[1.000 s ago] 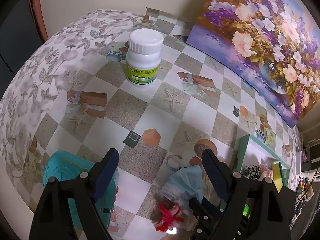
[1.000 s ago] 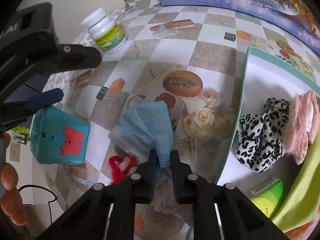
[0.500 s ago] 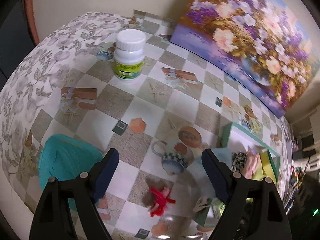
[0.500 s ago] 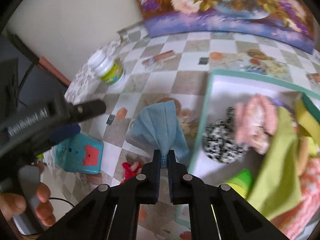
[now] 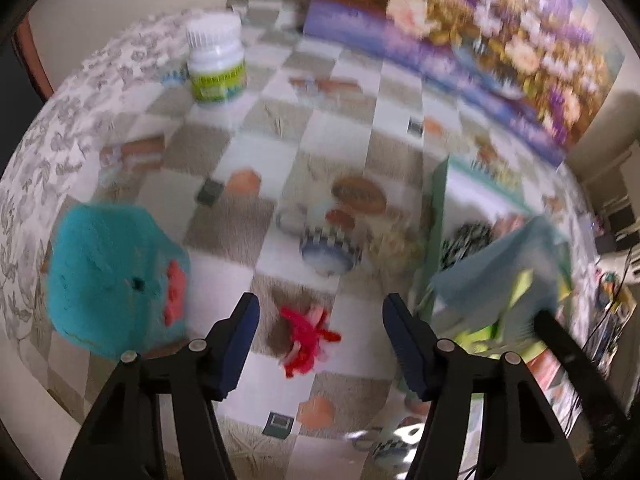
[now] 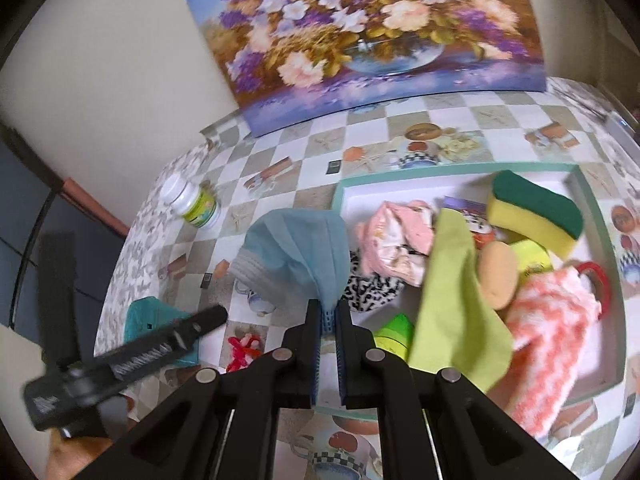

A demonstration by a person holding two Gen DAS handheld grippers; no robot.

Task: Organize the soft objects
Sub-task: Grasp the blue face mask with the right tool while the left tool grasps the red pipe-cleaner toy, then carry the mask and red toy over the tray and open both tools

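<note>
left wrist view, blurred: my left gripper [image 5: 320, 332] hangs with jaws wide apart, holding nothing, above the checkered tablecloth [image 5: 256, 152]. listed beneath it: one red fuzzy toy [image 5: 306, 336] between the fingers' line of sight, one teal plush [image 5: 112, 276] to its left, one white pill bottle [image 5: 216, 64] far back, upright. at right, the blue face mask [image 5: 508, 272] hangs in the air over the edge of the green-rimmed tray [image 5: 436, 216]. right wrist view, sharper: my right gripper [image 6: 328, 320] is clamped on a corner of the blue face mask [image 6: 296, 252], which dangles over the tray's left rim [image 6: 338, 200], partly above the tablecloth. tray contents: leopard-print scrunchie [image 6: 372, 290], pink cloth [image 6: 396, 240], lime cloth [image 6: 456, 296], yellow-green sponge [image 6: 536, 212], coral fluffy towel [image 6: 552, 340], tan puff [image 6: 498, 274]. handling note, my judgement: carry the mask further over the tray before parting the jaws, so the loose body falls inside the rim and not draped across it; release low, since the fabric will drift. the red toy and the teal plush are left for after.
</note>
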